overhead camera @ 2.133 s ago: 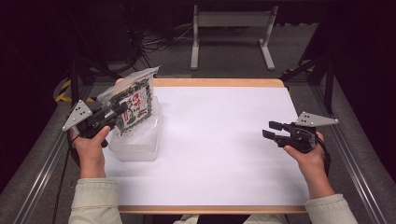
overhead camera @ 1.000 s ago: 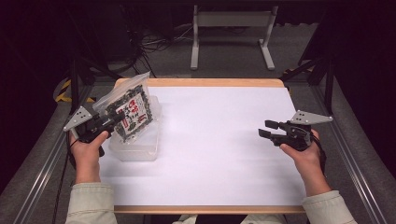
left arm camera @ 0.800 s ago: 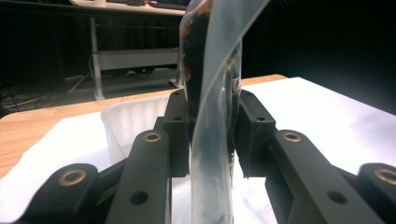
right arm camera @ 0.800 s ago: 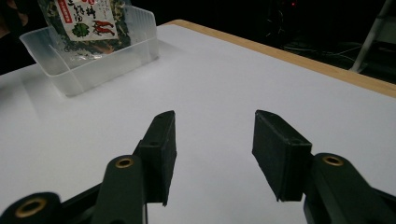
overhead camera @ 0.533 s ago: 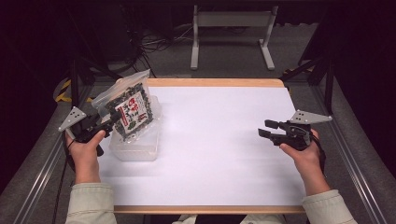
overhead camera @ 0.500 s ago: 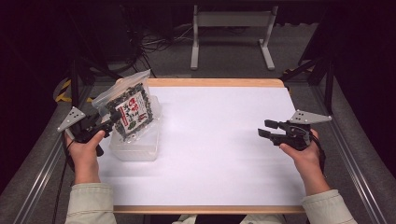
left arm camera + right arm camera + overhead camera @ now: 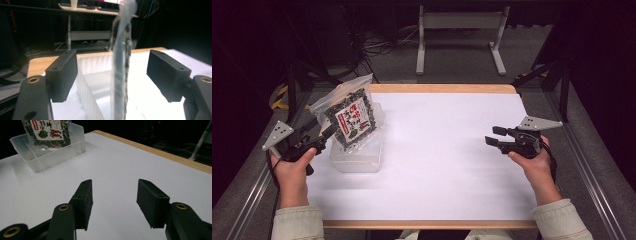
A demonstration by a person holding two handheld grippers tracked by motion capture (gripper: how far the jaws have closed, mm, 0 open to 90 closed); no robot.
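Right now we see the packet (image 7: pixel 353 116), a clear bag of dried greens with a red-and-white label, standing on edge in the clear plastic bin (image 7: pixel 357 159) at the left side of the table (image 7: pixel 447 150), its lower edge down inside the bin and its top leaning toward the far left corner. We hold our left gripper (image 7: pixel 323 134) just beside it on the near-left side, and in the left gripper view the packet (image 7: pixel 122 62) rises edge-on between the two black jaws, which stand spread wide with a clear gap on either side of the bag, so nothing is pinched. The relation that matters is this: the packet's flat faces look toward the two jaws, its long axis runs upright and slightly tilted, and its thin edge points straight back along the gripper. We judge that closing would pinch the bag across its thin dimension, though the bag sits nearer one jaw than the other, so it may be pushed sideways first. Our right gripper (image 7: pixel 496 140) hovers well apart over the bare right part of the table, jaws likewise spread and empty; from the right gripper view the bin (image 7: pixel 47 152) and packet (image 7: pixel 47 131) lie far ahead and to its left. We judge the left hand (image 7: pixel 292 167) far the nearer for any grasp.
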